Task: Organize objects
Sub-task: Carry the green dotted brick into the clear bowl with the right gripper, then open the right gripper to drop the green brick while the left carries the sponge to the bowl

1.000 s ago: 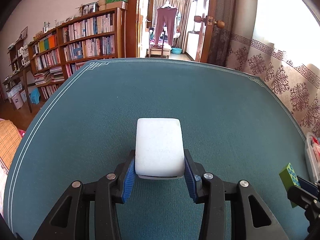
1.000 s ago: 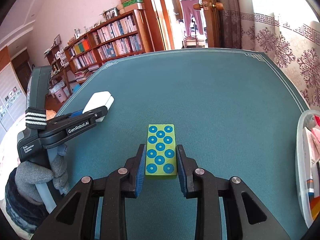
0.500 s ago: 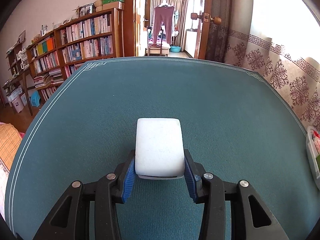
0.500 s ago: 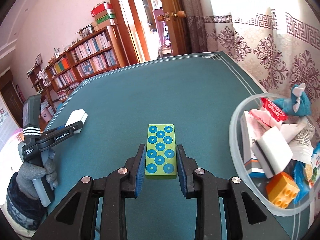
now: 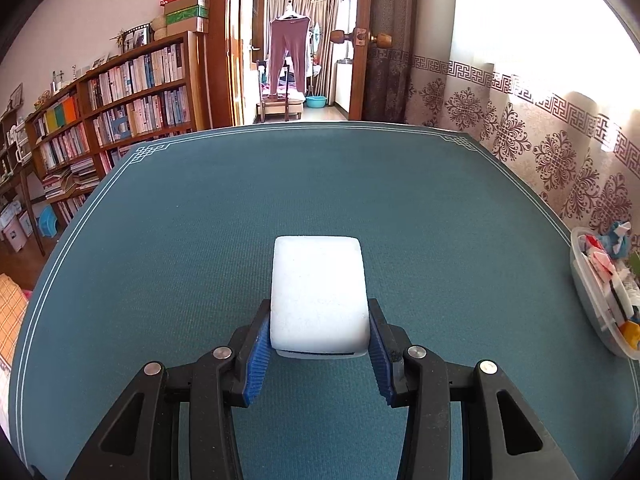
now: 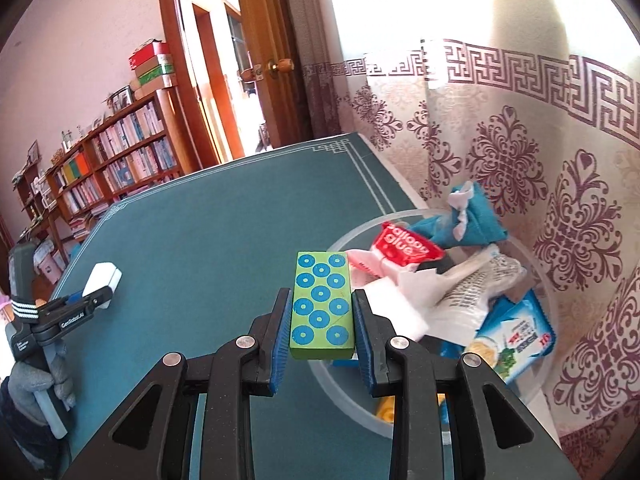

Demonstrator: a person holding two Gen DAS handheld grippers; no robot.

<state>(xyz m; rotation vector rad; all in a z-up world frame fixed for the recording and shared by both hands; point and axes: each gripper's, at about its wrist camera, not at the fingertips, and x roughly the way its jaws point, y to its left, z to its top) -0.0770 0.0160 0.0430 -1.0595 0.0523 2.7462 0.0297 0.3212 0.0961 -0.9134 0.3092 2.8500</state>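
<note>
My left gripper [image 5: 319, 330] is shut on a white rounded block [image 5: 319, 296] and holds it above the teal table mat [image 5: 280, 200]. My right gripper [image 6: 320, 326] is shut on a green block with blue dots [image 6: 322, 306] and holds it over the near left rim of a clear plastic bin [image 6: 348, 392]. The bin holds several items: a red packet [image 6: 406, 246], a blue cloth [image 6: 472, 224], a white sponge [image 6: 394, 312] and a blue packet [image 6: 516, 328]. The left gripper with its white block [image 6: 102, 280] shows at the left of the right wrist view.
The bin [image 5: 592, 312] sits at the table's right edge beside a patterned curtain [image 6: 540, 200]. A bookshelf [image 5: 120, 112] and an open doorway [image 5: 296, 60] lie beyond the table's far edge. A gloved hand [image 6: 36, 384] holds the left gripper's handle.
My right gripper has swung right with the green block, from above the mat to above the bin's rim. The left gripper has turned slightly right, bringing the bin into its view.
</note>
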